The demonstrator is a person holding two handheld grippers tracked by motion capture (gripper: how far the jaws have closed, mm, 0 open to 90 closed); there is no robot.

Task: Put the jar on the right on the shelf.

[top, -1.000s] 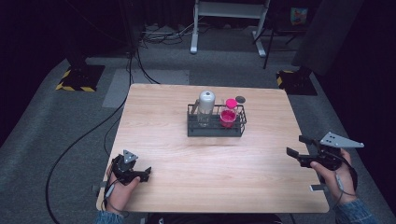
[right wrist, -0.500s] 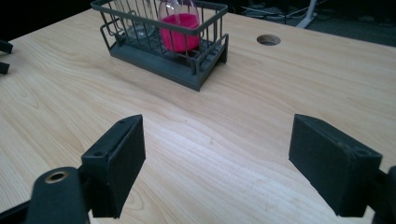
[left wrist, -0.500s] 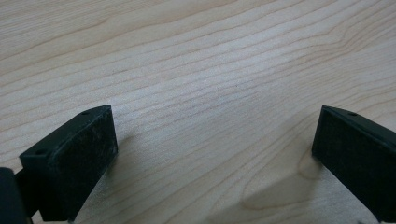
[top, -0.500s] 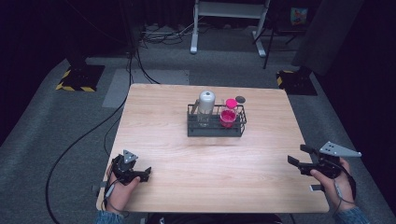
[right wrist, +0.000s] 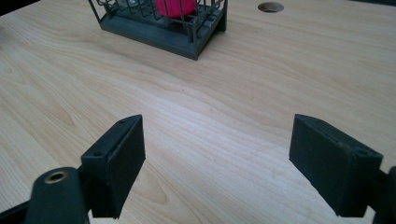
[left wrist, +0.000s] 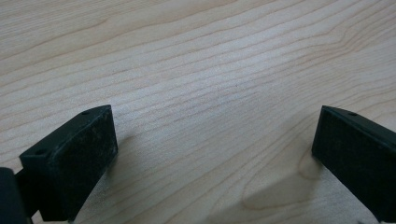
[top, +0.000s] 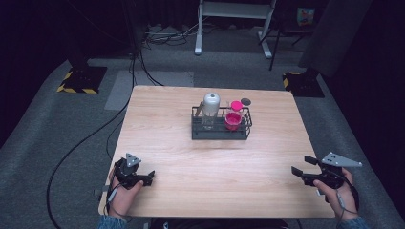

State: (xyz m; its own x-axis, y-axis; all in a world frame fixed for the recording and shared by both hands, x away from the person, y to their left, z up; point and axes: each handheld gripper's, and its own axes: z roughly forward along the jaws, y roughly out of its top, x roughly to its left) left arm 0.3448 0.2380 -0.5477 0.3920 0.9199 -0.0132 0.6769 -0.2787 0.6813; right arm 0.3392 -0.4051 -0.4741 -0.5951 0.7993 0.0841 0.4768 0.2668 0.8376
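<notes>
Dark floor and cables ring the wooden table (top: 162, 119), and your work sits at its upper middle: a black wire rack (top: 221, 129) holding a silver-capped bottle (top: 210, 109) and a pink-lidded jar (top: 233, 118). Since a second ago your right gripper (top: 302, 167) has sunk toward the tabletop at the lower right of the frame, jaws parted with nothing between them. In the right gripper view the rack sits at the top, well apart from the jaws. Your left gripper (top: 148, 177) has stayed put at the lower left, jaws wide and empty over bare wood. Neither tool is near the rack, so you look settled at rest, not reaching; the rack's contents remain untouched.
</notes>
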